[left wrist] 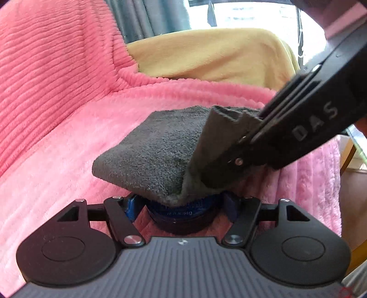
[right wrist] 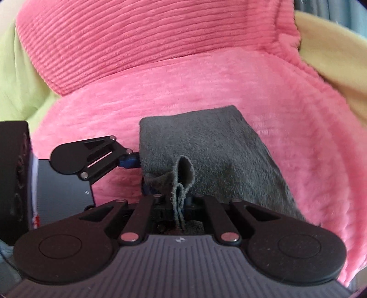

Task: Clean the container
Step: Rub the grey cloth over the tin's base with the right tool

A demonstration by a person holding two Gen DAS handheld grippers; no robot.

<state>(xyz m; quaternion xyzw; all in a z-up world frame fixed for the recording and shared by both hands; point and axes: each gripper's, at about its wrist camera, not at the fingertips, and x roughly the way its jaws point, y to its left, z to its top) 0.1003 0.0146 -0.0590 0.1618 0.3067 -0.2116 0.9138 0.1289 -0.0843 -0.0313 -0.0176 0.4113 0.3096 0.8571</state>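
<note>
A small round dark-blue container (left wrist: 183, 214) sits between the blue fingers of my left gripper (left wrist: 181, 206), which is shut on it just above a pink blanket. A folded grey cloth (left wrist: 151, 151) lies flat on top of the container and hides its top. My right gripper (right wrist: 180, 199) is shut on a fold of the grey cloth (right wrist: 206, 151); it comes in from the upper right in the left wrist view (left wrist: 240, 146). The left gripper shows at the left in the right wrist view (right wrist: 130, 160). The container is hidden under the cloth there.
A pink ribbed blanket (left wrist: 57, 119) covers the seat and backrest. A yellow cloth (left wrist: 206, 52) lies behind it, and a light green one (right wrist: 16, 80) at the left. A window (left wrist: 252, 13) and curtains are at the back.
</note>
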